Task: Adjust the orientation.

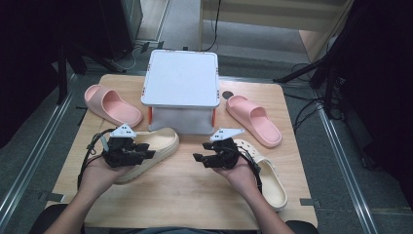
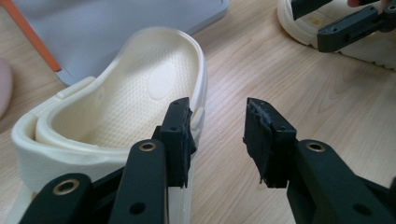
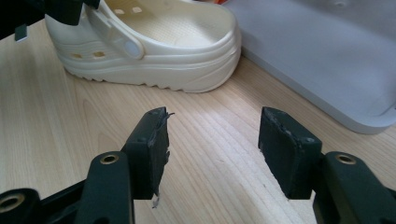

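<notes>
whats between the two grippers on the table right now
Nothing but bare wooden table. In the high view, the left gripper sits over a cream clog and the right gripper faces it across empty wood.

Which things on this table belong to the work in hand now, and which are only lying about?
In hand:
- left gripper, open, at the side wall of the left cream clog
- right gripper, open, over bare wood
- right cream clog, under the right hand

Lying about:
- left pink slipper
- right pink slipper
- grey lidded box
- table
</notes>
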Demonstrator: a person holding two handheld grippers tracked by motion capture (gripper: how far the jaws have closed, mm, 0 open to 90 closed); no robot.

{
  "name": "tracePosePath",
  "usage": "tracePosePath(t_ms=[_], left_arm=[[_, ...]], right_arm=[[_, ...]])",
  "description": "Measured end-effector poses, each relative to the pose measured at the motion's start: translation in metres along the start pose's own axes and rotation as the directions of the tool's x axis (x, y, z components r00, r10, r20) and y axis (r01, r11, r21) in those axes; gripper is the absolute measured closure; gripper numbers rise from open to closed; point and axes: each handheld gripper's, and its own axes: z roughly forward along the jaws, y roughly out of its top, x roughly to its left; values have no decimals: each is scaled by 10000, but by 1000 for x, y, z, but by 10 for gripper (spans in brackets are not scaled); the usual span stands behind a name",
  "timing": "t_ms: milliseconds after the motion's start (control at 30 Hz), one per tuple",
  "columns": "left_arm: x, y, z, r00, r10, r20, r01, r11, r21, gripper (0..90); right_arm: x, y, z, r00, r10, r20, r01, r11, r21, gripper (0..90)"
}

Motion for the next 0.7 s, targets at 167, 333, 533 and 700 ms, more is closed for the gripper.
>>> tracePosePath(t_ms=[167,333,533,700], left_arm=[[1,0,-2,9999,-139,13,139,9999,-49,598],[-2,1,-7,9986,-498,150,499,9987,-39,607],[-8,-4,-15,9984,-567,40,568,9983,-151,744],[-11,-11,-16,9969,-775,-108,775,9970,21,801]], right_arm=[[3,1,0,9999,-117,-24,117,9998,154,451],[5,2,0,9998,-124,-129,126,9998,139,465],[8,9,-2,9993,-101,-364,89,9994,-348,522],[10,21,0,9985,11,-545,-33,9992,-389,673]])
